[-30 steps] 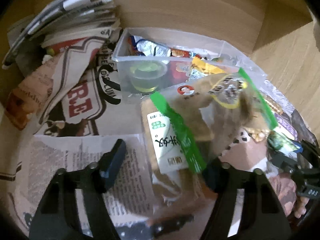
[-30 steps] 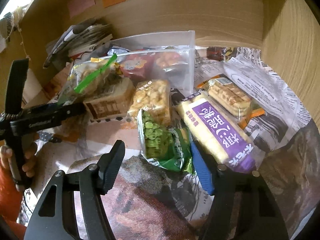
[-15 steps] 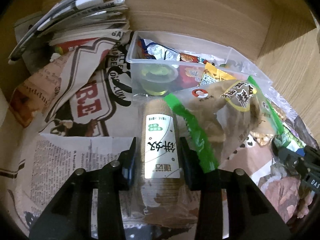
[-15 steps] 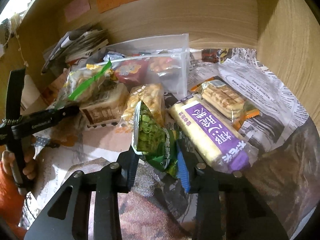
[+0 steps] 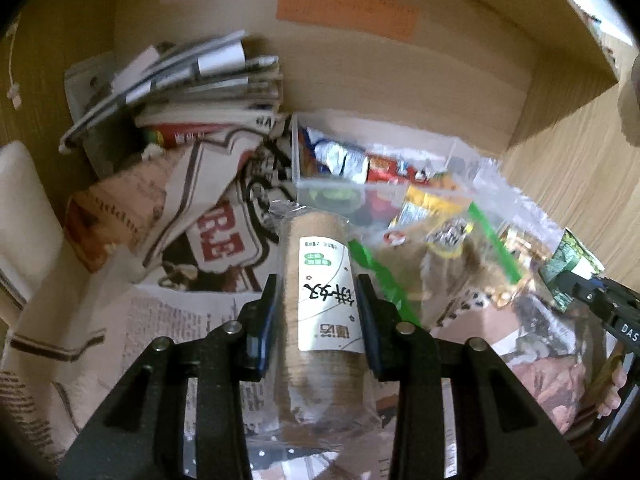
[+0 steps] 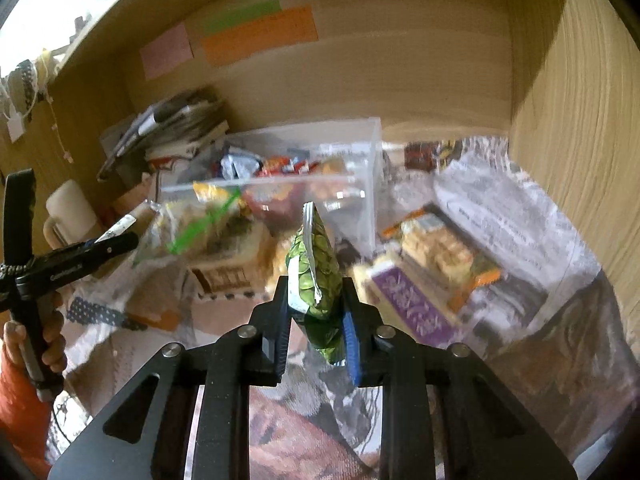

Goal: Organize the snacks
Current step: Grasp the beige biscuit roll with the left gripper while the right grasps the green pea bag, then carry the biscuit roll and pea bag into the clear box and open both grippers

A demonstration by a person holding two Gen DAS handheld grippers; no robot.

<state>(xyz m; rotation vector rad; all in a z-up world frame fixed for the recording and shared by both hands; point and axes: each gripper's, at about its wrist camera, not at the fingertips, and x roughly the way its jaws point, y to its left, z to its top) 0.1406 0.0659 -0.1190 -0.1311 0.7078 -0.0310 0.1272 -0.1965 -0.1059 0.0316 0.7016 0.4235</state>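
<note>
Snacks in both claws: my left gripper (image 5: 316,316) pinches a brown cylindrical biscuit roll (image 5: 318,300), long axis pointing ahead toward the clear plastic bin (image 5: 332,188). My right gripper (image 6: 314,320) clamps a green pea packet (image 6: 316,276), upright, bin straight beyond.

Light-brown wooden walls (image 6: 400,80) enclose the corner. Pink, green and orange paper notes (image 6: 256,40) hang there. Printed newspaper sheets (image 5: 168,320) cover the bench.

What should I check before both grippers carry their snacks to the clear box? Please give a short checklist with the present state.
1. Left gripper shut on biscuit roll: ok.
2. Right gripper shut on green pea packet: ok.
3. Clear box top open: ok.
4. Free room inside the box: cannot tell, snacks already lie in it.
5. Zip bag apart from the roll: cannot tell, it lies close beside.
</note>
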